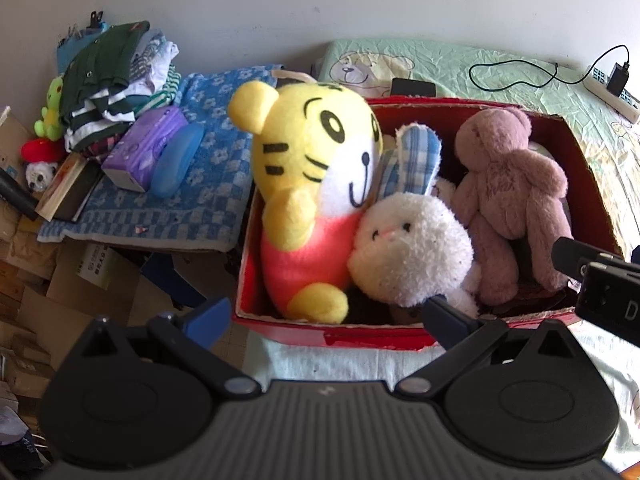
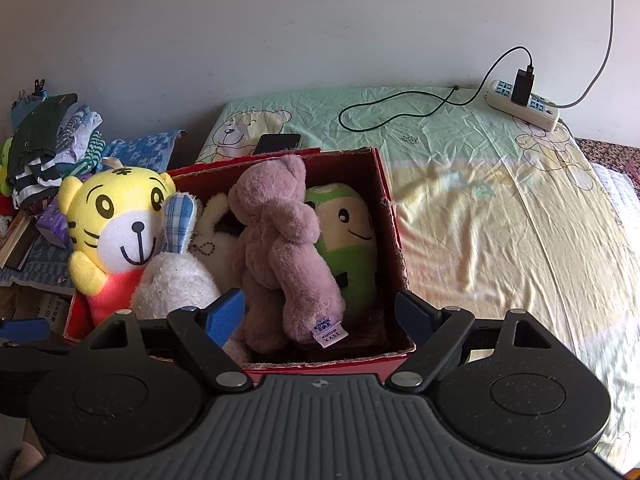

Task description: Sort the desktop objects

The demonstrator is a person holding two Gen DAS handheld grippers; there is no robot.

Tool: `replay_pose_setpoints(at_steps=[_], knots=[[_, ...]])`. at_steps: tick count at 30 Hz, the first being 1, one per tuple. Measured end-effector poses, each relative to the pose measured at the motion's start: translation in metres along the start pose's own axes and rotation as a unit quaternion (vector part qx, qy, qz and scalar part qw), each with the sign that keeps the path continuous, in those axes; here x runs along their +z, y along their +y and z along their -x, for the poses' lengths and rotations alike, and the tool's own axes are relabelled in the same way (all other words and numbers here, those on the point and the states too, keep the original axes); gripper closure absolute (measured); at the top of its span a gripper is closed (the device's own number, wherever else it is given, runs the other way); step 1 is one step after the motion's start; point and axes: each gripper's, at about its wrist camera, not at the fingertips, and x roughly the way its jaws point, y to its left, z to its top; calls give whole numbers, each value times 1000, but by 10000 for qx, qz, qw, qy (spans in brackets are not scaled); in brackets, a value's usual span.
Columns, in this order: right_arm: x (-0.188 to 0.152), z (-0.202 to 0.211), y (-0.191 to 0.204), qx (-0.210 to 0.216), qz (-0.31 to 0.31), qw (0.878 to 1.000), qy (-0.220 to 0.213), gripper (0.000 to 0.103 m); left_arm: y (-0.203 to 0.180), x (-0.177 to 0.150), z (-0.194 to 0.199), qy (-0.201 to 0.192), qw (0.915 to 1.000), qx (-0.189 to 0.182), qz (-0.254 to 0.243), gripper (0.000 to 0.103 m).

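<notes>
Nearest the lenses, both tongs are hanging spread wide with nothing between their blue-padded fingers: the left gripper [image 1: 326, 320] is hovering just in front of the near wall of the red box [image 1: 372, 338], and the right gripper [image 2: 320, 314] is sitting over the same box's near right corner, its right finger lying outside the box wall. Inside the box, the soft toys are crowding together. The white bunny [image 1: 412, 250] is lying closest to the near wall, its blue checked ear [image 1: 416, 160] sticking up against the yellow tiger [image 1: 316, 184], which is standing at the box's left end in a pink top and rising above the rim. To the right of them the mauve teddy bear [image 2: 280, 252] is leaning upright in the middle, a small white label showing at its foot. Behind it, against the right wall, a green plush [image 2: 348, 240] with a cream face is resting. The box is standing on a pale green bedsheet [image 2: 480, 200] printed with bears. Just past the box's far rim a dark phone [image 2: 278, 143] is lying flat. Farther back, near the wall, a white power strip [image 2: 524, 106] is holding a black charger whose cable is looping across the sheet. Off to the left, a pile of folded clothes [image 1: 112, 80] is sitting beside a blue checked towel [image 1: 192, 184].
</notes>
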Motion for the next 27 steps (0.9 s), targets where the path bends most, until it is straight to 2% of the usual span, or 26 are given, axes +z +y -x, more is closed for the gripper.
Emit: replay_pose_setpoints(at_steps=[11,27], knots=[[3,-4,-10,32,-69,10000,22,18,-11,5,-3,21,10000,-36,-58,1],[7,-10,4,75,46,9999,58,18,-3,12,-7,-56,10000,-5,-31,1]])
